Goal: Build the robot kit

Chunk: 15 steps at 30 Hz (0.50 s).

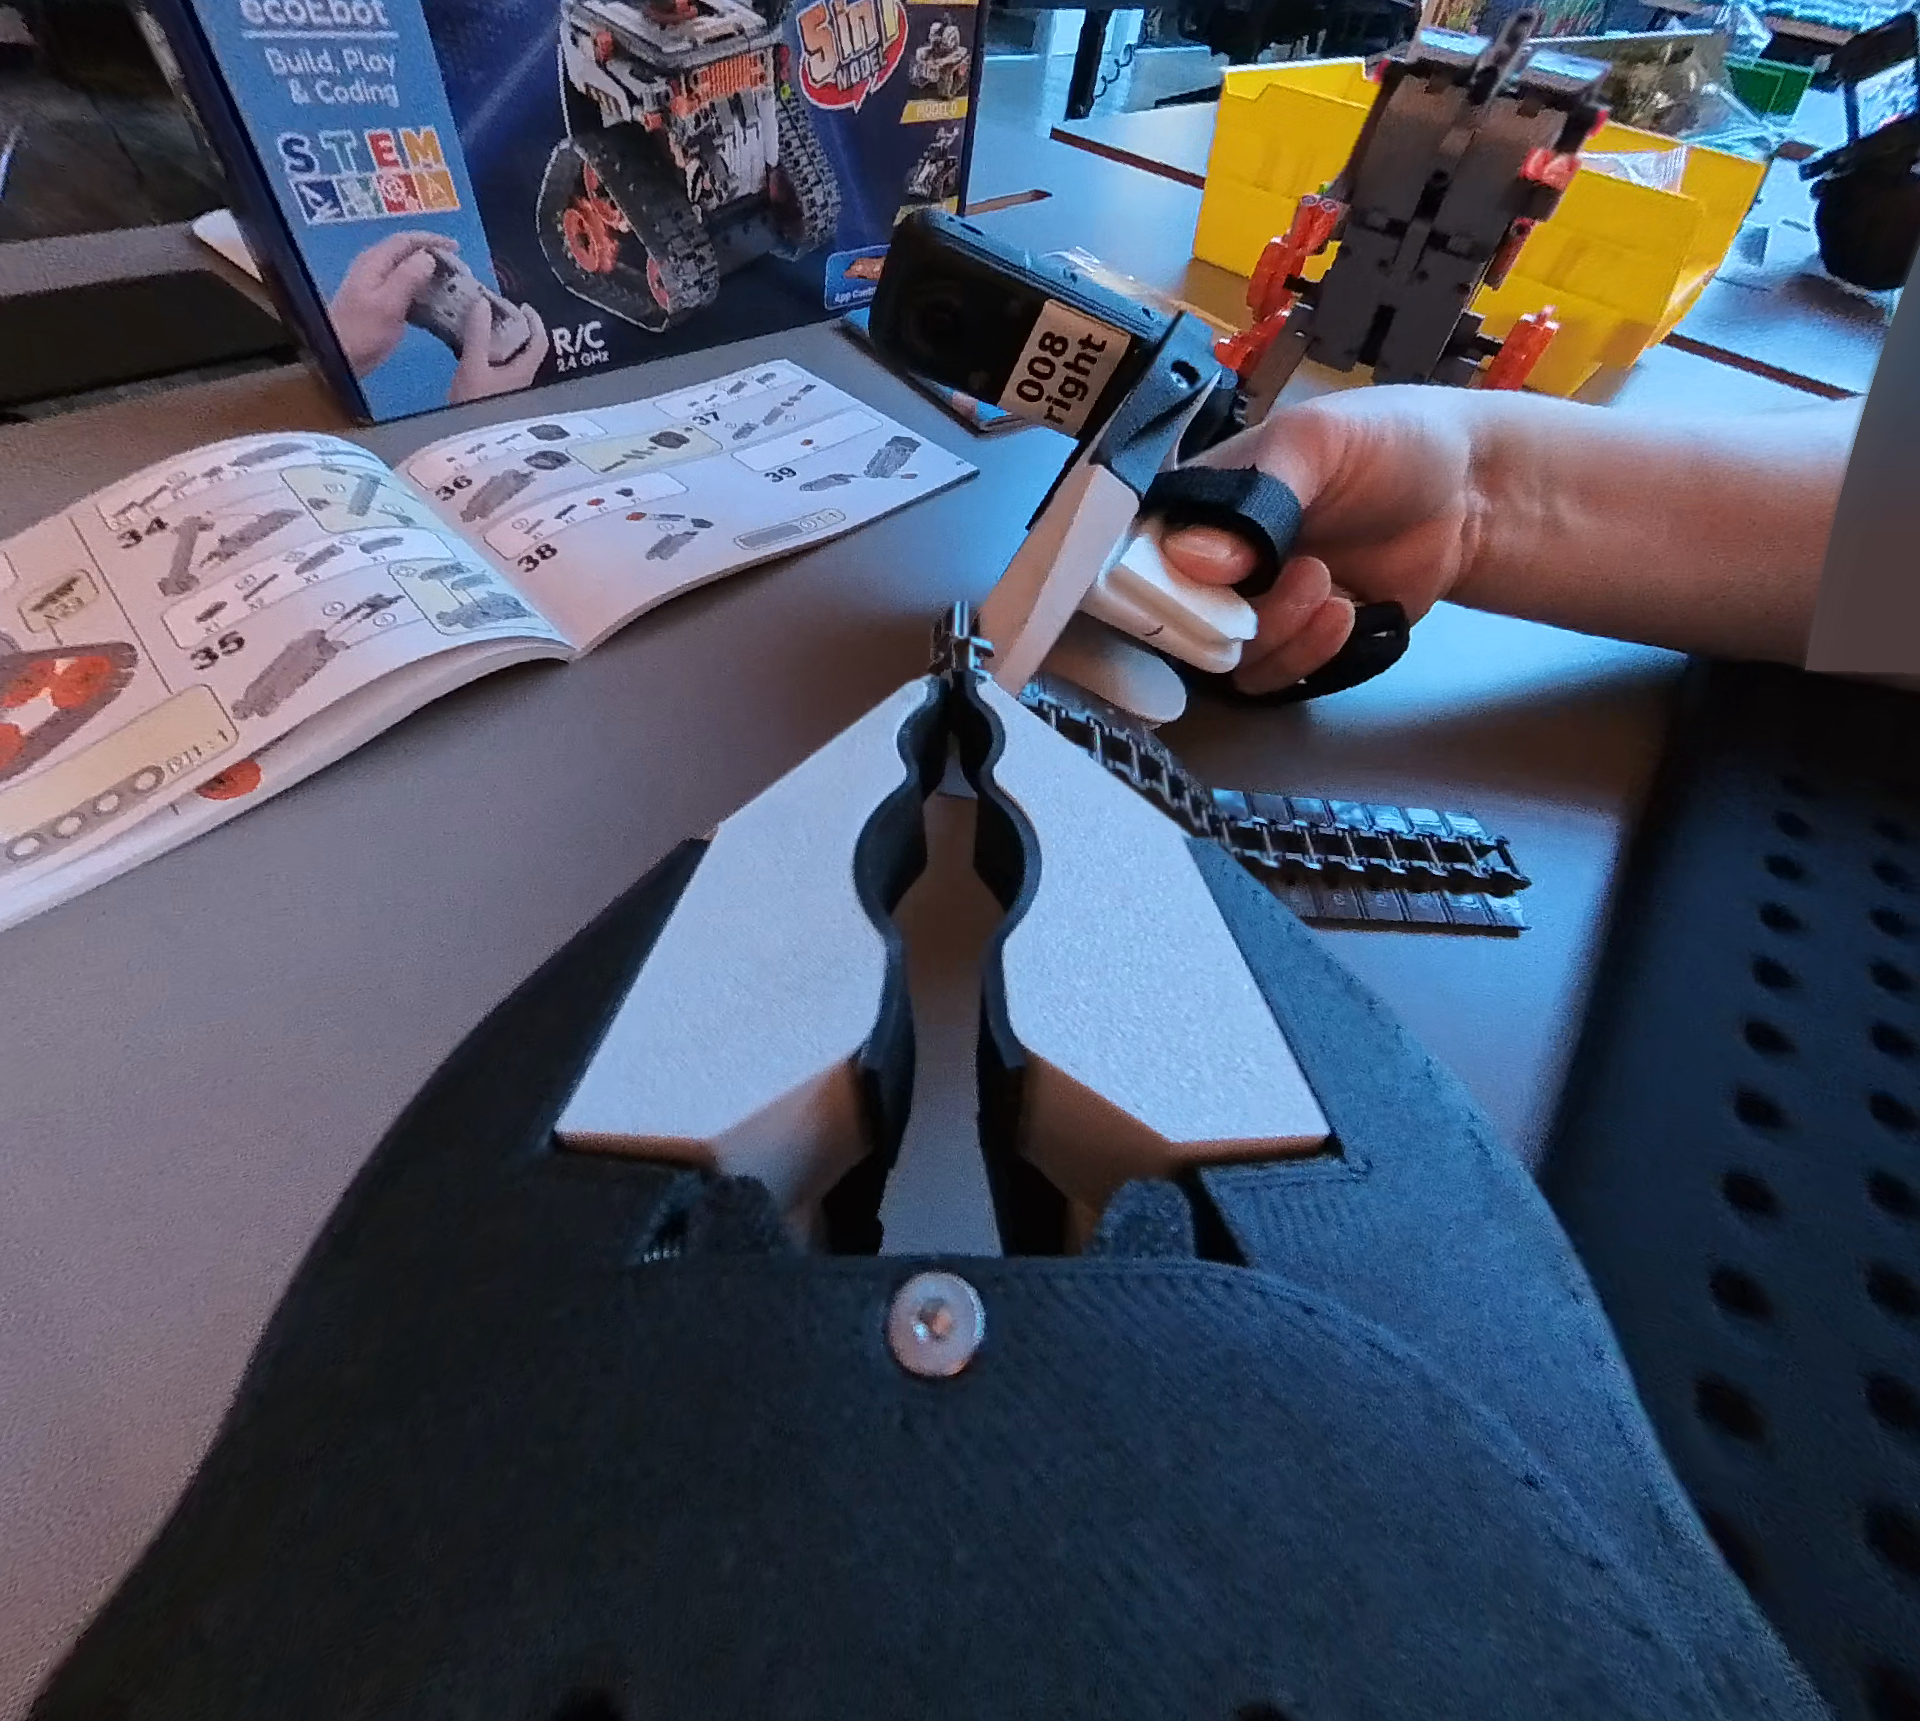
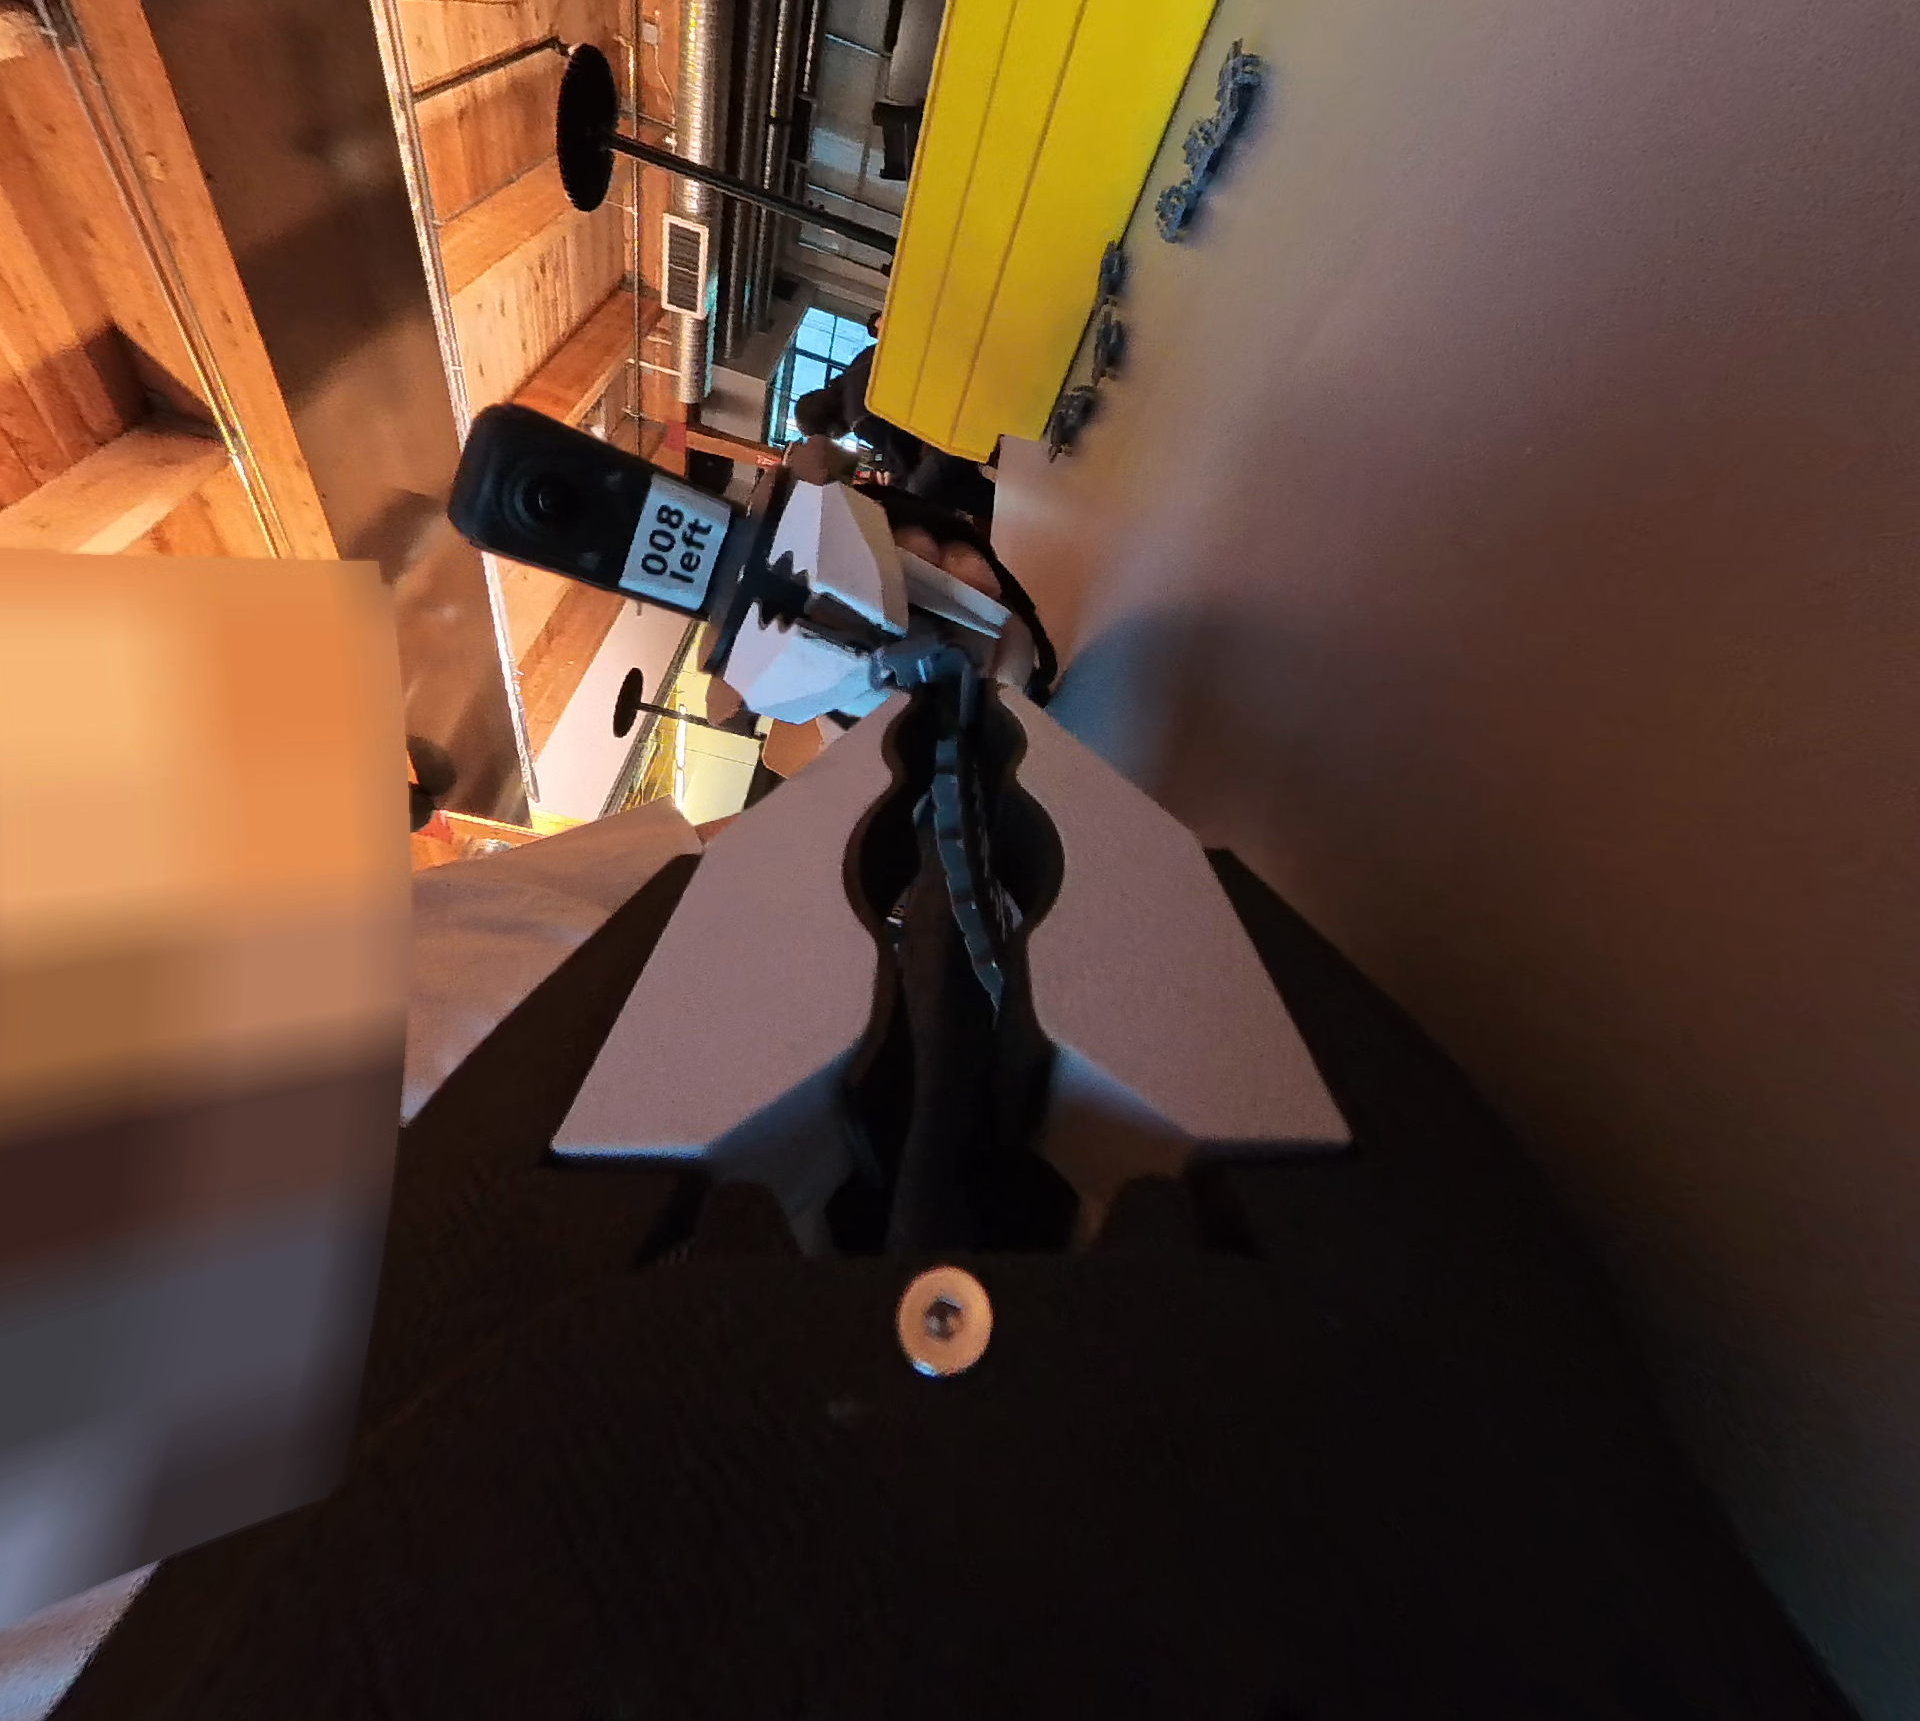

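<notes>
Jaws of the left gripper (image 1: 954,684) pinch shut on one end of a black segmented plastic track strip (image 1: 1351,840), lifting that end clear of the grey tabletop (image 1: 416,1048) (apparently to steady it). Its long axis runs back and rightward from the tips, the far end lying flat. Just beyond the tips, the right gripper (image 1: 987,648), held in a hand (image 1: 1340,528), meets the same end.

From the right wrist, jaws of the right gripper (image 2: 951,721) close on the strip (image 2: 961,861), which trails back between the fingers; the left gripper (image 2: 883,663) grips it just ahead.
</notes>
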{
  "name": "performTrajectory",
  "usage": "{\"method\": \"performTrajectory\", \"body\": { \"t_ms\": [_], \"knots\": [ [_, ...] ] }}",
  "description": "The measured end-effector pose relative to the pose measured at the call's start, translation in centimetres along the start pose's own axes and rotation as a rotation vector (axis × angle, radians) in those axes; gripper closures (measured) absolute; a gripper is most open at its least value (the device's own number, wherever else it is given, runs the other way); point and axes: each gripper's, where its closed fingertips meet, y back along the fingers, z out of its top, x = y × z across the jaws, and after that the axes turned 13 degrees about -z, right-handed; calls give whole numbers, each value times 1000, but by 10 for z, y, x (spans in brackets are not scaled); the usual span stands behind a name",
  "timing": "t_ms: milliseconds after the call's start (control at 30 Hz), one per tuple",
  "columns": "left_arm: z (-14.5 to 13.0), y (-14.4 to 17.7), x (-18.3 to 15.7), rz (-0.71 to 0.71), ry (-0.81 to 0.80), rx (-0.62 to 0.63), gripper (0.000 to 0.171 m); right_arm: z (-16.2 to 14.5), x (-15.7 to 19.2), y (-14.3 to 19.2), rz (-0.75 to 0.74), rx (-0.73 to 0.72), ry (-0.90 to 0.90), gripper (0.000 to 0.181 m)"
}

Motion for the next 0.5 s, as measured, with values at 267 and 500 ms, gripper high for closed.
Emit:
{"method": "performTrajectory", "body": {
  "t_ms": [267, 500],
  "knots": [
    [1, 4, 7, -23, 122, -33, 171, -3, 2, -1, 24, 21, -10, 176],
    [1, 3, -2, -100, 168, -47, 171, -1, -2, 0, 11, 10, -37, 176]
  ]
}}
